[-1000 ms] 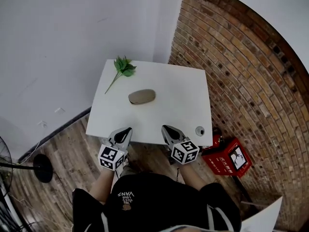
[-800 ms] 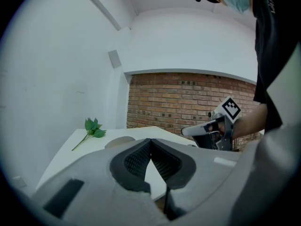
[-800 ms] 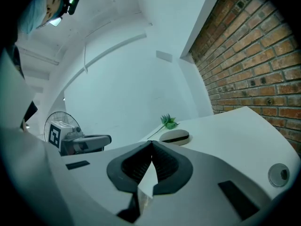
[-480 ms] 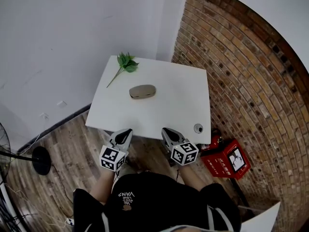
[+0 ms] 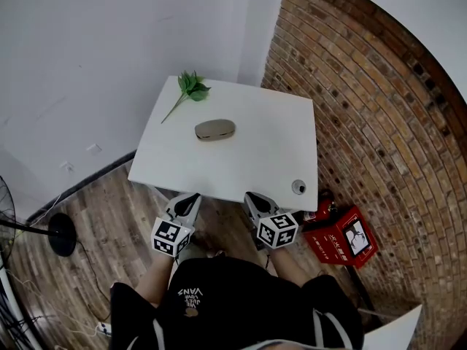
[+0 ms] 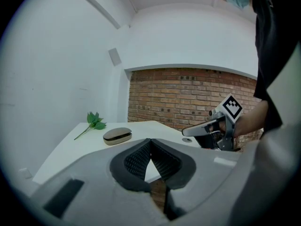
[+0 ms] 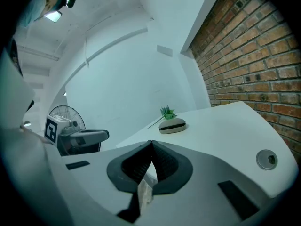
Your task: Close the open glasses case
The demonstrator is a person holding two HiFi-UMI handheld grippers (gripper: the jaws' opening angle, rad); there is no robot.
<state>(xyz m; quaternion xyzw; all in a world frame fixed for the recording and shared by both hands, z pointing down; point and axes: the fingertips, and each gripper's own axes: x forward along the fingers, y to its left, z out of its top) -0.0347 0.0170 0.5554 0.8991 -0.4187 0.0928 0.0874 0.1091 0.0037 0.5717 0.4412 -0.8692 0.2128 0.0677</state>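
The case (image 5: 214,129) lies on the desk (image 5: 248,162), in its far half and left of the middle, just this side of a leafy sprig (image 5: 191,87) at the far left corner. Its lid is down or nearly so. From the right gripper view I see a dark line along the seam, and I cannot see inside or tell what it holds. A red box (image 5: 343,236) sits on the floor off the desk's near right corner, and its contents are not visible to me either. A round grommet (image 5: 298,187) is set in the desk near that same corner.

My left gripper (image 6: 150,141) has its jaws pressed together with nothing between them, and my right gripper (image 7: 151,143) is the same, pads meeting and empty. Both sit side by side just off the desk's near edge, over the floor, pointing across the desk. The case is well apart from both, ahead of them and nearer the left gripper's line.
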